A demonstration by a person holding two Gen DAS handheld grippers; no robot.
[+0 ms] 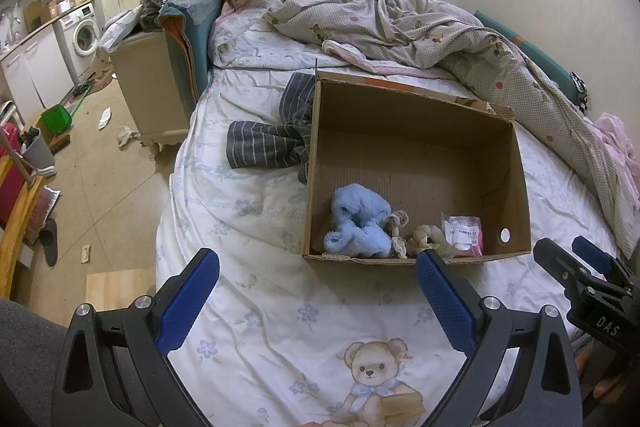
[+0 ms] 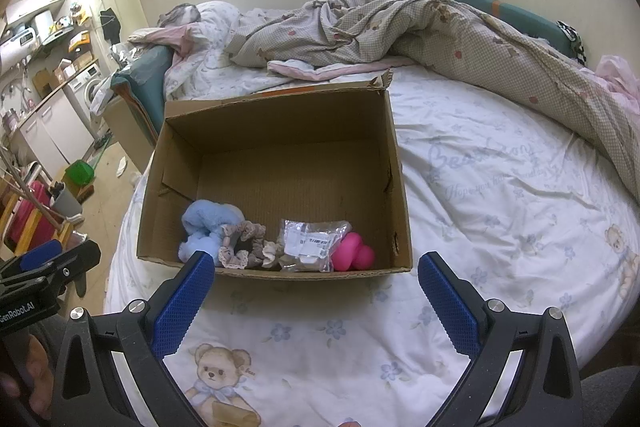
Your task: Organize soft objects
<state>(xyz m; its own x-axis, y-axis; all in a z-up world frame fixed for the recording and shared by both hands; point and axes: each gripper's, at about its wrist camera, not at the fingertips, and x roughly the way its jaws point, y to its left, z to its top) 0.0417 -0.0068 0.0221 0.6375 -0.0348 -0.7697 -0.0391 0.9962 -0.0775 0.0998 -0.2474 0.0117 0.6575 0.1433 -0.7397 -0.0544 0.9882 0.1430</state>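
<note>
- Two black hand-held grippers with blue textured pads are hovering over the near edge of the bed; both are standing wide open and holding nothing.
- The left gripper (image 1: 318, 269) is pointing toward the near left corner of the box, with its right pad (image 1: 442, 301) overlapping the box's near wall in the left wrist view.
- The right gripper (image 2: 316, 273) is facing the near wall of the box, with white sheet showing between its fingers.
- The open brown cardboard box (image 2: 402, 203) is sitting on the white floral bed sheet with teddy-bear print (image 2: 500, 211).
- Four soft items are lying in a row along the box's near wall: a fluffy light-blue plush toy (image 2: 208, 227) at the left, a beige lace-trimmed scrunchie (image 2: 244, 241) touching it, a clear plastic packet with a white label (image 2: 310, 243), and a bright pink rounded soft toy (image 2: 354, 253) at the right.
- A dark grey striped cloth (image 1: 272, 135) is lying crumpled on the sheet, against the box's left outer wall.
- A beige checked quilt (image 1: 440, 27) is lying bunched along the far side of the bed.
</note>
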